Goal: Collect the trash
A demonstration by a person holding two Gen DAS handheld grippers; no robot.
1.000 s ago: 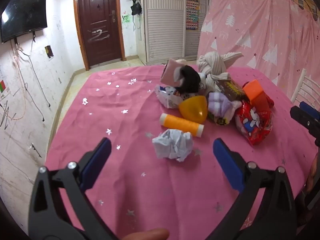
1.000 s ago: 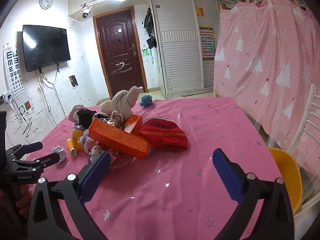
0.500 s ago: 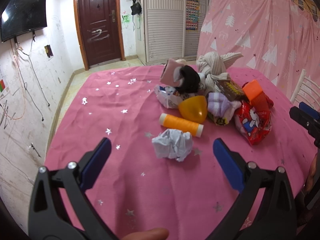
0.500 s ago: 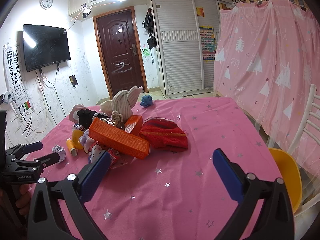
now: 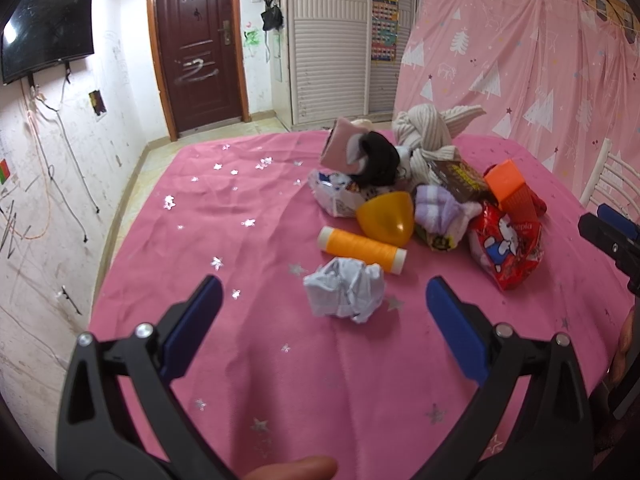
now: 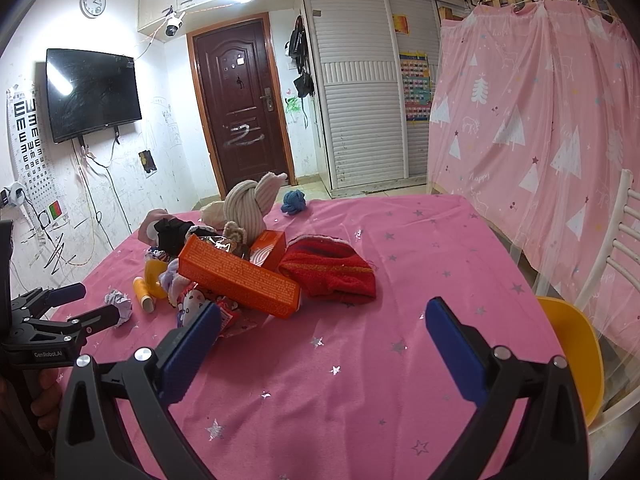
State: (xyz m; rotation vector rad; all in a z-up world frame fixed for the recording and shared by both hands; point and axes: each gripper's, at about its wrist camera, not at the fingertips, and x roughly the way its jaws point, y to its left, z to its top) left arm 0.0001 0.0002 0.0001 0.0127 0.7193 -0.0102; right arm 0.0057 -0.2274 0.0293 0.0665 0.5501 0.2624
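The left tool [image 5: 320, 308] hangs low over the table [image 5: 240, 216], its blue-padded fingers spread wide and grasping nothing. Directly ahead, between the two fingers but beyond their tips, lies the crumpled ball of white paper [image 5: 346, 291] on the pink star-spangled cloth. It sits apart from the rest, just in front of an orange spool of thread [image 5: 362, 249] that lies on its side.

Beyond the spool is a heap of mixed things: a yellow plastic cone-shaped shell [image 5: 386, 218], a red cartoon-printed snack bag [image 5: 506, 250], a lilac sock [image 5: 442, 210], a long orange cardboard box [image 6: 238, 276] and a knotted beige ribbed cloth [image 5: 426, 136].

The right tool [image 6: 322, 330] is likewise released and empty, held above bare cloth on the near side of the heap, with a red knitted cloth [image 6: 332, 274] ahead of it.

Judging from this, the step in hand is the approach to the first piece of trash, the paper ball. The next move calls for the left tool to go forward and down until the fingers straddle the ball, then close gently, keeping clear of the spool just behind it. No bin is visible in either view.
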